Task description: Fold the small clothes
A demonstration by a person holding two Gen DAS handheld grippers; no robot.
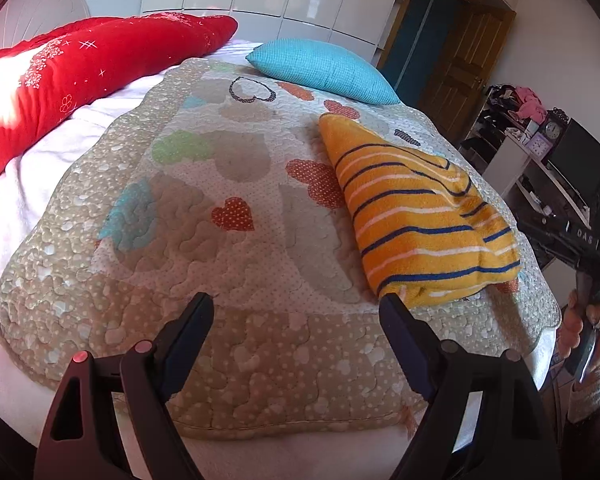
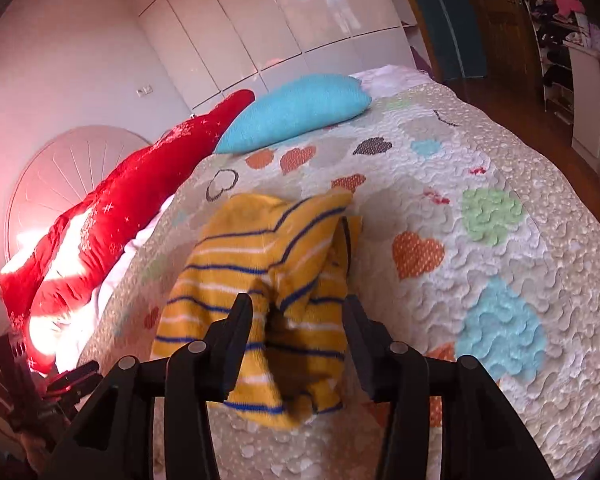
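Note:
A yellow garment with blue and white stripes (image 1: 416, 216) lies folded in a thick bundle on the heart-patterned quilt (image 1: 204, 216), toward its right side. My left gripper (image 1: 296, 308) is open and empty above the quilt's near edge, its right finger close to the garment's near corner. In the right wrist view the same garment (image 2: 260, 280) lies bunched on the quilt (image 2: 480, 200). My right gripper (image 2: 298, 308) is open, its fingers standing either side of the garment's near end, not closed on it. The right gripper's body (image 1: 580, 248) and the hand holding it show at the right edge.
A turquoise pillow (image 1: 324, 68) and a red duvet (image 1: 84, 80) lie at the far end of the bed. White wardrobes (image 2: 260, 20) stand behind. A wooden door (image 1: 456, 60), shelves with clutter (image 1: 516, 112) and a desk stand to the right of the bed.

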